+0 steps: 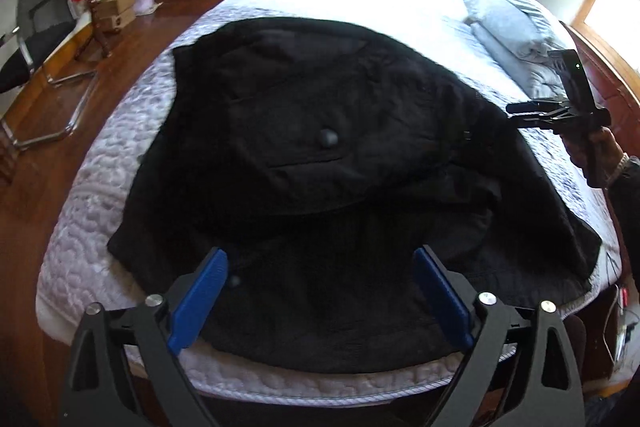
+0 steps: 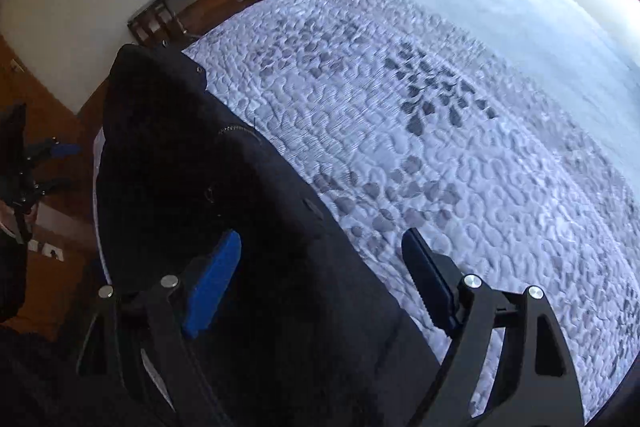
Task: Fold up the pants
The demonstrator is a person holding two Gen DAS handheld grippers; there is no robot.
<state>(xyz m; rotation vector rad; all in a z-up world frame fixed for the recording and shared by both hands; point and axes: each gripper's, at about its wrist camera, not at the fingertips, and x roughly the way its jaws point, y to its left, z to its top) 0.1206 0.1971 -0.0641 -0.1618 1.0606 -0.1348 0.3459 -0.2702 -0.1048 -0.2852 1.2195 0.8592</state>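
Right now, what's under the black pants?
The black pants lie folded over on the white quilted mattress, which shows all round them. The mattress surface beneath the pants, and their lower layer, is covered. Both grippers hang open above.

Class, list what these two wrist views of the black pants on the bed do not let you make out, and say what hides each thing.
- Black pants, left wrist view: fold layers and legs merge into one dark mass.
- Pants' near end, right wrist view: cut off by the bottom edge.
- Right gripper, left wrist view: seen side-on at the right edge, its opening unreadable there.
- Grey folded stack: glare from the windows hides what it is.
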